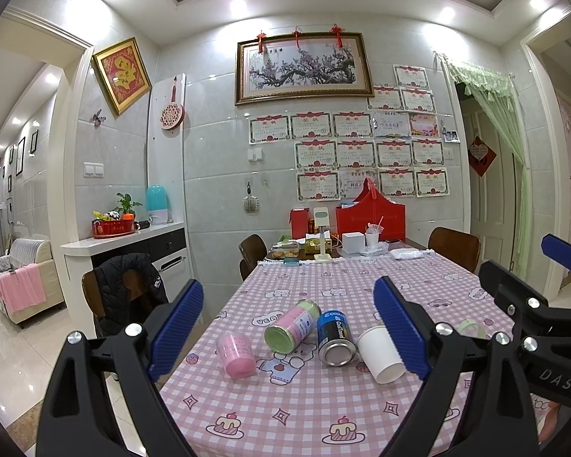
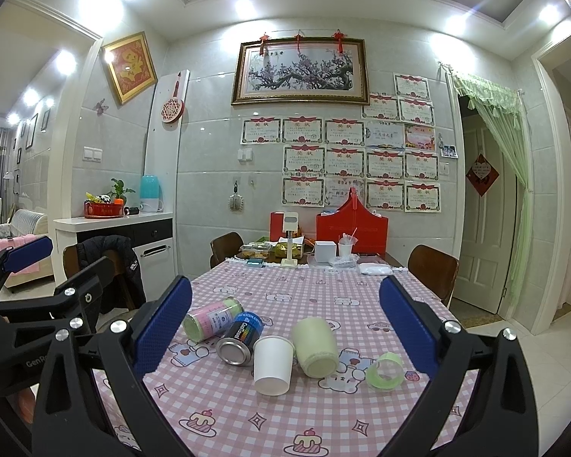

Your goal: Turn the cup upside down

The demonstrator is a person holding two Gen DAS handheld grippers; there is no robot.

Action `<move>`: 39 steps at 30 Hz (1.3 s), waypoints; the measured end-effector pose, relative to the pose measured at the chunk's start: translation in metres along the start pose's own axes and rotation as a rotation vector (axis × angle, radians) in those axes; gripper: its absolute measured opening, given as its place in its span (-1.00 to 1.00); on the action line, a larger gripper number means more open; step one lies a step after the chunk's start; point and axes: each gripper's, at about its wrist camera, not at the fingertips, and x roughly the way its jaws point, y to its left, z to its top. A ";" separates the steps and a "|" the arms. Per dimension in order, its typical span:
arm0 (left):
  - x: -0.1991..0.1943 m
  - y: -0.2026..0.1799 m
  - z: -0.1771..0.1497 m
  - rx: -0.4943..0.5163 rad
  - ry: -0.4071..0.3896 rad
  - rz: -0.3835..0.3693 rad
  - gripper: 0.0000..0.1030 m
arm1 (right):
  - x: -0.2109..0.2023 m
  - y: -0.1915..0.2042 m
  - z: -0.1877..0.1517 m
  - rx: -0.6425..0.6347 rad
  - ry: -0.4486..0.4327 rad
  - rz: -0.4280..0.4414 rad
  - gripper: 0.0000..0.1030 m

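Both grippers spread, empty — no cup grasped yet.
White cup (image 2: 272, 365) lies on its side among cans; right gripper (image 2: 285, 331) frames it, left gripper (image 1: 289, 327) alongside — approach stance.

On my table: 3 cups, pink (image 1: 235, 354), white paper (image 2: 272, 365), pale green (image 2: 316, 346). All 3 rest rim-down. 2 cans on their sides: pink/green-label can (image 2: 212, 318), dark blue can (image 2: 241, 338). 1 roll of green tape (image 2: 384, 371). Chairs in view: 4. Framed pics on far walls: 2. Certs on wall, approx. 17, some part hidden.
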 end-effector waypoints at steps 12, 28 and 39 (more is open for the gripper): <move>0.007 -0.004 -0.008 -0.002 0.004 -0.002 0.74 | 0.003 -0.001 -0.004 0.000 0.005 0.001 0.85; 0.027 -0.006 -0.031 0.004 0.045 -0.010 0.74 | 0.014 -0.002 -0.019 0.003 0.045 -0.004 0.85; 0.048 -0.017 -0.034 0.001 0.124 -0.028 0.74 | 0.031 -0.011 -0.029 0.002 0.116 -0.014 0.85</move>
